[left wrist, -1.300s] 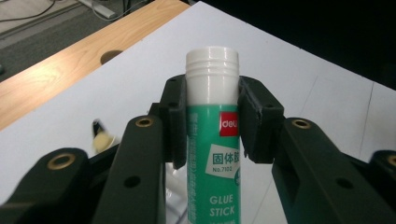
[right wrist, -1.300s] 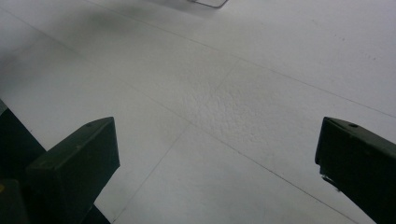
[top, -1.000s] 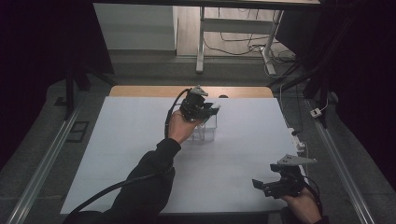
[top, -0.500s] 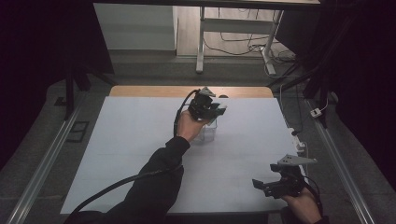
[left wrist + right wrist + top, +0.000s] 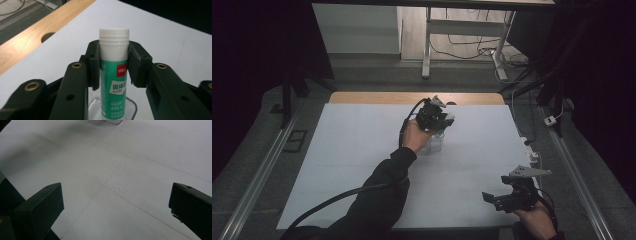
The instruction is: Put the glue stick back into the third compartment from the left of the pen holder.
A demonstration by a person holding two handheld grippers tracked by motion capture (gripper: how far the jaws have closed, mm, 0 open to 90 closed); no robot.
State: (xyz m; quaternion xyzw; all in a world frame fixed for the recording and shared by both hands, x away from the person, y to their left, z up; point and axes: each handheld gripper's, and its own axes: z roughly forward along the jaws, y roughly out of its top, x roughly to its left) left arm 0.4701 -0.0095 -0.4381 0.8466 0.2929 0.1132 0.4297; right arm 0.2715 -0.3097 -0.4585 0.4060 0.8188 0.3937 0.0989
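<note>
Left gripper point(image 5: 113, 66) clamped on glue stick point(image 5: 113, 82), its base in the clear cup point(image 5: 433, 144); release pending. Right gripper point(image 5: 116, 205) wide open, empty, idle.

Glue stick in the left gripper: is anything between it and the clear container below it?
Nothing visible. The left gripper clamps the glue stick just under its white cap, and the stick's lower end already reaches down into the clear container, with no other object between them.

white table cover point(image 5: 352, 150) | wooden edge point(image 5: 377, 98) | floor cables point(image 5: 472, 47)
</note>
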